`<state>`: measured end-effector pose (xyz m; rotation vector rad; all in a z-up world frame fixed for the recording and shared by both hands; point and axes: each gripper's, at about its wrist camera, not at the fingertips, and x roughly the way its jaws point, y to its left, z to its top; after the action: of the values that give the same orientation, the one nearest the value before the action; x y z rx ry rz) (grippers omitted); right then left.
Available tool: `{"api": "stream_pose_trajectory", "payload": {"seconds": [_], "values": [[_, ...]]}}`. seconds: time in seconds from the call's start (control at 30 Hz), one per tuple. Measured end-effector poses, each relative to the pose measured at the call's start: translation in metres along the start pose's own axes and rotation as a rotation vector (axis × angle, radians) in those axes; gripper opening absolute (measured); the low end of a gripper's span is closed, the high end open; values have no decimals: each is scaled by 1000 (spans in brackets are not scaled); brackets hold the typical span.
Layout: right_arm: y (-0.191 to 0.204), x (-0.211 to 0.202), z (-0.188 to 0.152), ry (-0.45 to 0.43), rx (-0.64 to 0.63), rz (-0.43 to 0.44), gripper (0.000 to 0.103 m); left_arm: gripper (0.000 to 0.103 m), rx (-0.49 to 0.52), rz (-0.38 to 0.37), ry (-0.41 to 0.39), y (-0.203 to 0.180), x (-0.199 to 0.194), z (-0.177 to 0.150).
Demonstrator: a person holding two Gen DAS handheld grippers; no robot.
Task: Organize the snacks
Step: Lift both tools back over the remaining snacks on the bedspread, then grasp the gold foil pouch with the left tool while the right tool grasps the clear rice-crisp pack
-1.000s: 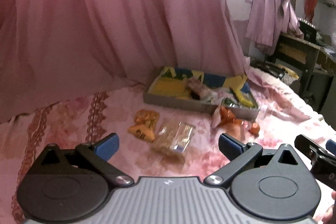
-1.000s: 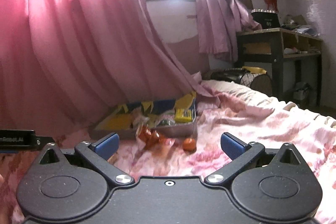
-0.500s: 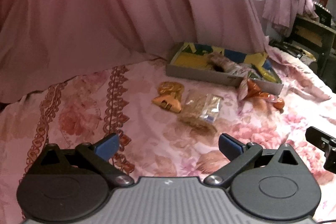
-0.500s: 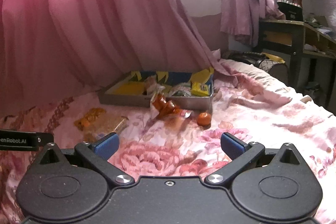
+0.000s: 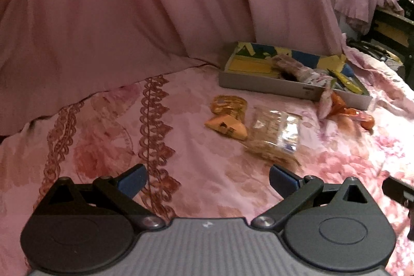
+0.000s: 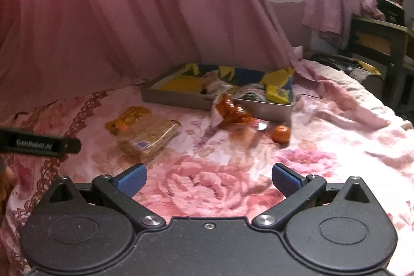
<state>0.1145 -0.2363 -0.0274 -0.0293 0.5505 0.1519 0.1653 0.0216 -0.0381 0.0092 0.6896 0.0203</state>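
Both my claws, left gripper [image 5: 208, 180] and right gripper [image 6: 208, 180], hover spread apart and empty over the pink floral bedspread [image 6: 323, 146]. Beyond them I see the shallow grey snack tray [image 6: 181, 98], then the clear cracker packet [image 6: 150, 136] beside the orange wrapper [image 5: 227, 126], with a small round orange fruit [image 6: 280, 133] near the tray's corner.

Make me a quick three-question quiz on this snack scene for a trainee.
1. True or false: the orange lies inside the tray.
2. Multiple choice: the left gripper is A) shut on a packet, B) open and empty, C) out of view.
3. Fill in: the clear cracker bag lies on the ____ bedsheet.

Key: 1. False, it lies on the sheet in front of the tray. 2. B; the right gripper is open too. 3. Floral (pink).
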Motion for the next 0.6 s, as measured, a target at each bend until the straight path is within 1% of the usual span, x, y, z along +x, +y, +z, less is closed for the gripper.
{"api": "stream_pose_trajectory", "payload": {"seconds": [0.23, 0.37, 0.43, 0.5, 0.6], "values": [[20, 28, 4, -6, -41, 59, 102, 103, 5, 24, 9, 14, 25, 16], [33, 47, 11, -23, -44, 97, 102, 103, -13, 8, 6, 23, 40, 29], [40, 56, 14, -32, -47, 108, 102, 103, -10, 0, -11, 26, 47, 37], [47, 65, 18, -43, -50, 109, 102, 103, 1, -1, -34, 28, 52, 44], [58, 81, 24, -54, -37, 90, 102, 103, 26, -17, -49, 27, 64, 58]]}}
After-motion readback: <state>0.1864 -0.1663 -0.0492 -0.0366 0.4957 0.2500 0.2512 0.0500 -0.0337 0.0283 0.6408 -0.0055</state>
